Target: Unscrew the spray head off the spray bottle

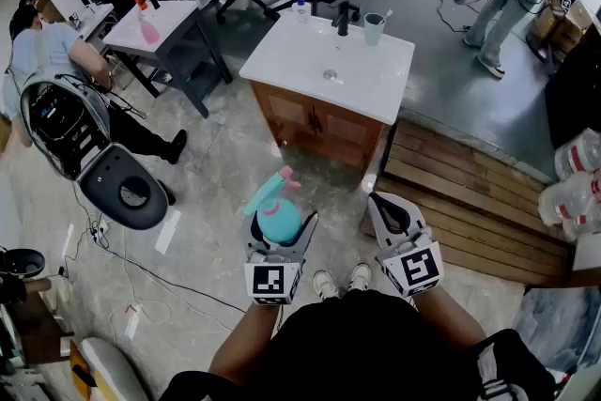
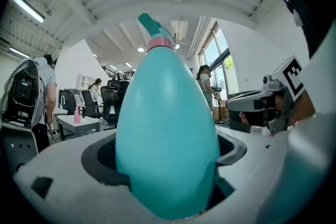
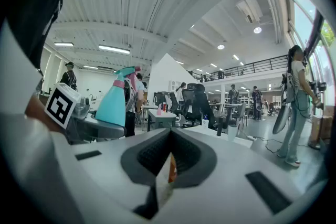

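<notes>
Standing in the open floor short of the washbasin cabinet (image 1: 380, 94), the person holds both tools out level in front of the body, and from here the job looks barely started.

The left gripper (image 1: 281, 235) has its jaws clamped around the fat lower body of the teal spray bottle (image 2: 167, 144), one on each side. The bottle stands upright in that grip. Its spray head (image 2: 152, 26) is on top, joined to the neck by the pink collar (image 2: 160, 43), and I can see no gap between collar and bottle. That says the head has not been loosened at all, or not enough to notice.

The right gripper (image 1: 383, 207) hangs just beside the left one, apart from the bottle and lower than the spray head. Its jaws are pressed together with nothing between them. From its own side, the bottle (image 3: 111, 105) and the head (image 3: 126, 72) show off to the left, clear of the jaws.

So what is done, by my reckoning, is only the holding: the bottle is picked up and steadied. Everything else is left. The right tool has to spread its jaws, come up to the collar or head, pinch it, and twist it round until it lifts free.
</notes>
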### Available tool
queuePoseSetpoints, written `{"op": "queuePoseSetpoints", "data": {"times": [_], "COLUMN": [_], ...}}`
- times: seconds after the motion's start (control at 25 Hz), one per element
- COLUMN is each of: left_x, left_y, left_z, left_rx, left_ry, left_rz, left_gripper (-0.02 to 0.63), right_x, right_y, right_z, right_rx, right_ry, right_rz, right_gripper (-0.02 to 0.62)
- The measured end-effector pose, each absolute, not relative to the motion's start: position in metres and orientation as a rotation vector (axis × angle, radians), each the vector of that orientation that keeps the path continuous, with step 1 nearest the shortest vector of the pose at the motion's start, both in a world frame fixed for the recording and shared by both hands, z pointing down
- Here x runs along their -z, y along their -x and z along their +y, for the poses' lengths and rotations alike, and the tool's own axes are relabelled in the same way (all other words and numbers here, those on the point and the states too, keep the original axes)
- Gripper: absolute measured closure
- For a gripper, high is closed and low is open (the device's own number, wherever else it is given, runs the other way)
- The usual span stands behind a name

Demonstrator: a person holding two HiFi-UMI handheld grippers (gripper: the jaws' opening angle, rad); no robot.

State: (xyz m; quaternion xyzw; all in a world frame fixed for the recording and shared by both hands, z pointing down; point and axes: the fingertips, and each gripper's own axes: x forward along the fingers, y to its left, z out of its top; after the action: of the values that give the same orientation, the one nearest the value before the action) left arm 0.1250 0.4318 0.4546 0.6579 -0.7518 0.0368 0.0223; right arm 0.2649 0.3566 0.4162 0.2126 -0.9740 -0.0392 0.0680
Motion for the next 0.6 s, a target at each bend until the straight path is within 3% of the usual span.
{"op": "queuePoseSetpoints", "data": {"times": [0.6], "left_x": [-0.446], "left_y": [-0.11], "left_z": [0.454], "left_rx": [-0.15], "left_ry": [-2.08], "left_rz": [-2.342], "left_gripper": [0.141], "right_x": [-0.41], "right_y": [-0.248], "right_z": [0.369], "right_rx": [0.1], "right_ry": [-0.69], "right_rz": [-2.987], "right_gripper": [0.591]}}
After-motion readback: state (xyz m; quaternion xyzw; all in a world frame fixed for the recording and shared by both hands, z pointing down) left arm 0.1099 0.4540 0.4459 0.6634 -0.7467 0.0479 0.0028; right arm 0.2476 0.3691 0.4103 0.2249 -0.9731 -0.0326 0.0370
